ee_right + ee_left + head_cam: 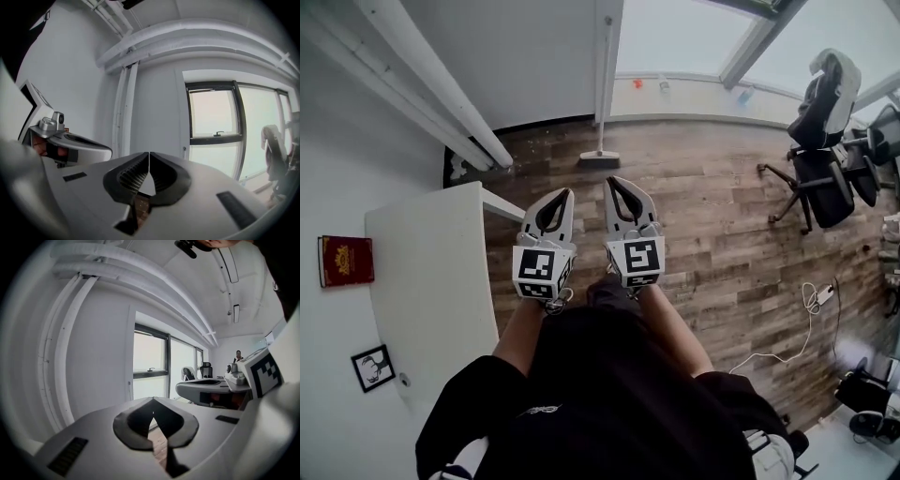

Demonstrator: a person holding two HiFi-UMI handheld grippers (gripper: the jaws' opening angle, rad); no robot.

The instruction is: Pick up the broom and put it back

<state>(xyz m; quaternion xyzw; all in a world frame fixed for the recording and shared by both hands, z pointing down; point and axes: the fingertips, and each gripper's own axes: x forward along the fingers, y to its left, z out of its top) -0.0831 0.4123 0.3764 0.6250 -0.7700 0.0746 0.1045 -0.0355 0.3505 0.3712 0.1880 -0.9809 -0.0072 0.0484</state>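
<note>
The broom (602, 156) stands upright against the white wall by the window. Its grey head rests on the wooden floor and its thin handle (606, 66) runs up the wall corner. A person holds both grippers side by side, pointing toward the broom and well short of it. The left gripper (565, 193) is shut with nothing in it, and its tips meet in the left gripper view (153, 400). The right gripper (612, 181) is likewise shut and empty (149, 153). Each gripper shows at the edge of the other's view.
A white table (431, 272) stands close on the left, with a red book (345, 260) and a small framed picture (372, 367) beyond it. White pipes (441, 89) slant along the left wall. Office chairs (821, 141) and a white cable (797, 328) are on the right.
</note>
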